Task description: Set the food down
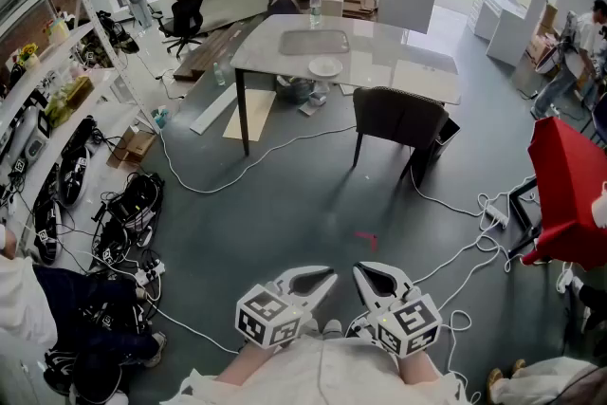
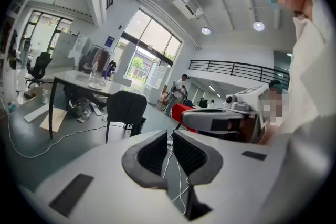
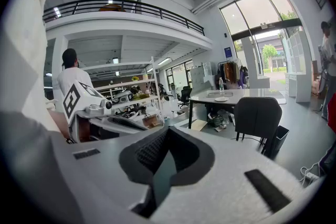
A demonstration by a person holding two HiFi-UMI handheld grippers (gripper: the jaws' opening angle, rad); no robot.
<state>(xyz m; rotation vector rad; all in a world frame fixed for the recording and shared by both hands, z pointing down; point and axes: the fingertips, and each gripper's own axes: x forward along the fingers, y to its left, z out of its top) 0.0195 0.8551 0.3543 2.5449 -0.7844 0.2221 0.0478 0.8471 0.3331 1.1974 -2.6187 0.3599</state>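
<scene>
Both grippers are held low and close to my body, side by side, aimed across the floor. My left gripper (image 1: 330, 274) (image 2: 170, 134) is shut with nothing between its pads. Beside it, my right gripper (image 1: 360, 268) (image 3: 168, 129) is likewise shut and empty. No food shows in either gripper. Far ahead stands a white table (image 1: 398, 62) (image 3: 247, 94) that carries a white plate (image 1: 324, 66) (image 3: 221, 99), a flat tray (image 1: 314, 41) and a bottle (image 1: 315, 7). Several steps of grey floor separate the grippers from it.
A dark chair (image 1: 398, 114) (image 2: 126, 107) stands at the table's near side. White cables (image 1: 204, 185) snake over the floor. Shelves and gear (image 1: 57, 175) line the left wall; a red cloth-covered object (image 1: 569, 190) sits at right. A person (image 1: 47, 308) is at lower left.
</scene>
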